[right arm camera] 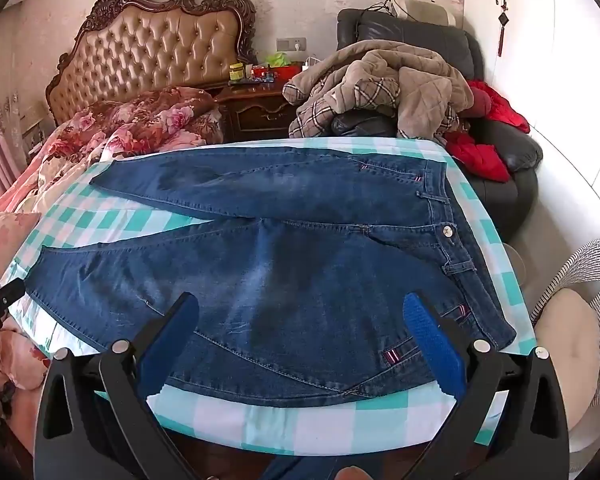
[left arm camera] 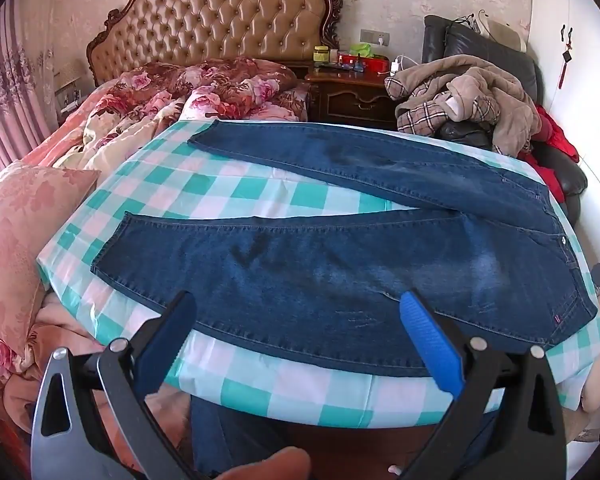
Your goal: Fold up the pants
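You haven't started folding: the jeans (left arm camera: 340, 272) lie spread, legs splayed, just ahead of your fingers. Both the left gripper (left arm camera: 298, 312) and right gripper (right arm camera: 300, 312) are spread apart, holding nothing.

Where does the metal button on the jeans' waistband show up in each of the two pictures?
Left wrist view: the button sits far right, just above mid-height, on the waistband.
Right wrist view: the button sits right of centre, about mid-height.
Shared landmark: the tufted headboard behind the table, upper left in both.
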`<state>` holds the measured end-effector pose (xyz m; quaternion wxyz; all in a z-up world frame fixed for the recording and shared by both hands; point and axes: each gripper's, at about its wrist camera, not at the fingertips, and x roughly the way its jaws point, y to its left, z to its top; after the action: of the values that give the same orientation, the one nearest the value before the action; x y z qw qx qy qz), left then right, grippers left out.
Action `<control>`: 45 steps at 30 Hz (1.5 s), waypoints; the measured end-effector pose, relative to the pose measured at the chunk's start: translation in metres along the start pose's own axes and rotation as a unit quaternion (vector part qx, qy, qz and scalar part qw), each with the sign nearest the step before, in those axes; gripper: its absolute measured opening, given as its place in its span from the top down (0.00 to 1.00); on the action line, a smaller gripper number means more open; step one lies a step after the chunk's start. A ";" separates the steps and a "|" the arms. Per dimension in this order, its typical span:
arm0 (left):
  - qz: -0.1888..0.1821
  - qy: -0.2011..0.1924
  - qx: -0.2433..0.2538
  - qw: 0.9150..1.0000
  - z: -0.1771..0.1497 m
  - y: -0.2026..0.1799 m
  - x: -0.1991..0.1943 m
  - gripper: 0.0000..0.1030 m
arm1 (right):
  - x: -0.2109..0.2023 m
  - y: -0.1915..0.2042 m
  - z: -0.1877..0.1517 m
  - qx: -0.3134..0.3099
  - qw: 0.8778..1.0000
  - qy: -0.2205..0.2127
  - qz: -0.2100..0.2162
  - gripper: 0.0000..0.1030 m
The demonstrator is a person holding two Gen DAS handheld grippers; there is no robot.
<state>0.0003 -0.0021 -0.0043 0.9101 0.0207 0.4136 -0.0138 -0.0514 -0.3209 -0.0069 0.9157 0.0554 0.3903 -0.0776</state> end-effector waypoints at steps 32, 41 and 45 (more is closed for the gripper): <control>-0.008 0.000 -0.003 1.000 0.000 -0.001 -0.006 0.01 | -0.001 -0.001 0.000 0.001 1.000 0.000 0.003 0.04; -0.009 0.000 -0.003 1.000 0.000 -0.002 -0.006 0.01 | -0.001 -0.001 0.000 0.002 1.000 -0.001 0.003 0.04; -0.009 0.000 -0.003 1.000 0.000 -0.002 -0.006 0.01 | -0.002 -0.001 0.000 0.002 1.000 0.000 0.003 0.04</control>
<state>-0.0042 -0.0036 0.0002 0.9101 0.0144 0.4136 -0.0204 -0.0526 -0.3214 -0.0054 0.9160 0.0581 0.3898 -0.0752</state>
